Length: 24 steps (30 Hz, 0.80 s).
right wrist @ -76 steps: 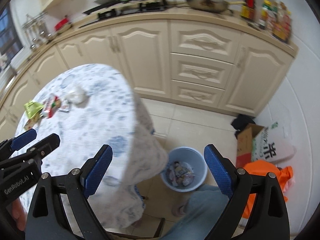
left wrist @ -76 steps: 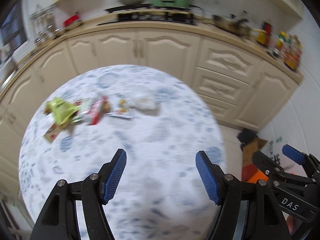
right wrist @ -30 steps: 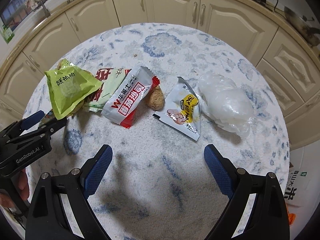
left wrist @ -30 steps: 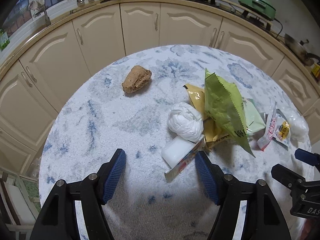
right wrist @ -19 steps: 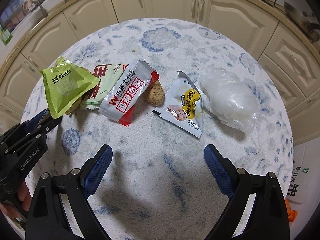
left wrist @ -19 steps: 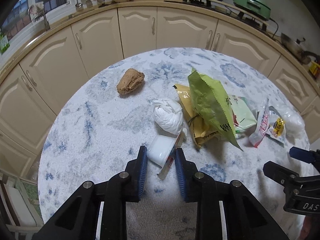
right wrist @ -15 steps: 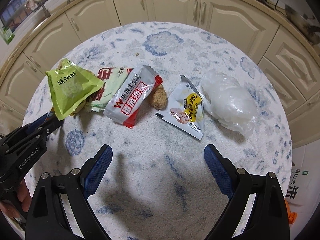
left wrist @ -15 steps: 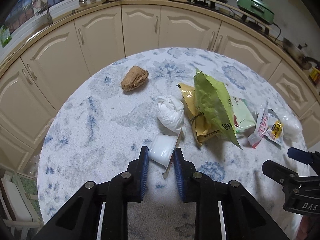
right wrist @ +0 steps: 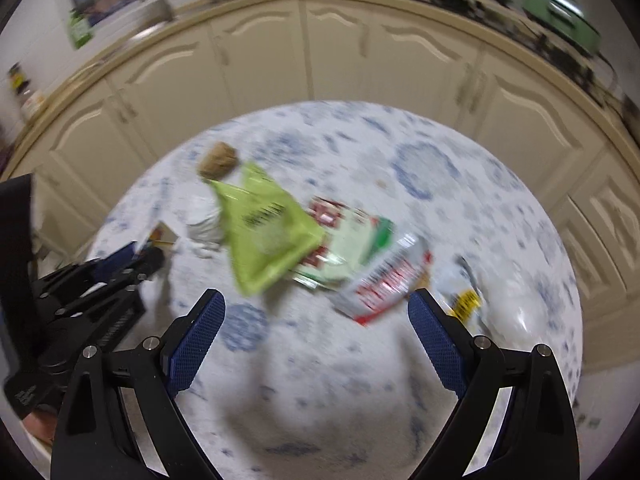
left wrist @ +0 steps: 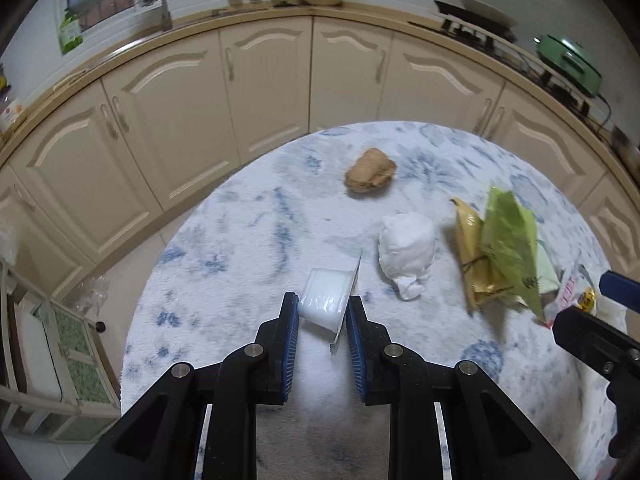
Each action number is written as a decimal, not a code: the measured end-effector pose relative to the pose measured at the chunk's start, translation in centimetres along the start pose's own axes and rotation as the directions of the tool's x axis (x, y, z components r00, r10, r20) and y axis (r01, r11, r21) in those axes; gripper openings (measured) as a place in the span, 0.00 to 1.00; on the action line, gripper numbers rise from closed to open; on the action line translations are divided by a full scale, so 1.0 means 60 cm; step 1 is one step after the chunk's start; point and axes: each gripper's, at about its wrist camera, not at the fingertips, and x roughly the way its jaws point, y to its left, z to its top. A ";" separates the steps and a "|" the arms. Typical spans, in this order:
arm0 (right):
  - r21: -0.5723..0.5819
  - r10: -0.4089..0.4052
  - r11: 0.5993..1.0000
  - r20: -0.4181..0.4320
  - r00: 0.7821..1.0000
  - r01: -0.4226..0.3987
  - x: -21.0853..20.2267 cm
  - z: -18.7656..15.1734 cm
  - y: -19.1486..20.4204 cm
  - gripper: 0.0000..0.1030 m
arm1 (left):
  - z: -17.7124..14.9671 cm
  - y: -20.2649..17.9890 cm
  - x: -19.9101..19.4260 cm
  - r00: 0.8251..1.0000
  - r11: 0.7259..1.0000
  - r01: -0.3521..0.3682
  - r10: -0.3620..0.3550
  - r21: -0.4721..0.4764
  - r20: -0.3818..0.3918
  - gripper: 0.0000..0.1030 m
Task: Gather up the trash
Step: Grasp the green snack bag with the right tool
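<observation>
Both left jaws pinch the white plastic cup (left wrist: 325, 298) between them.

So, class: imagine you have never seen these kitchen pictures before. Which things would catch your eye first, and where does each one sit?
The left gripper stands out first: low in its own view, its blue pads are shut on a small white plastic cup with a peeled foil lid. Next is the bright green crinkled snack bag atop a pile of wrappers in the middle of the round blue-and-white patterned tablecloth. The right gripper hangs open and empty above the cloth.
</observation>
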 end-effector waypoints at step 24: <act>0.022 0.004 1.000 -0.008 1.000 -0.004 0.063 0.016 0.014 0.10 | 0.001 0.031 0.001 0.999 0.997 0.053 -0.053 -0.051 0.005 0.18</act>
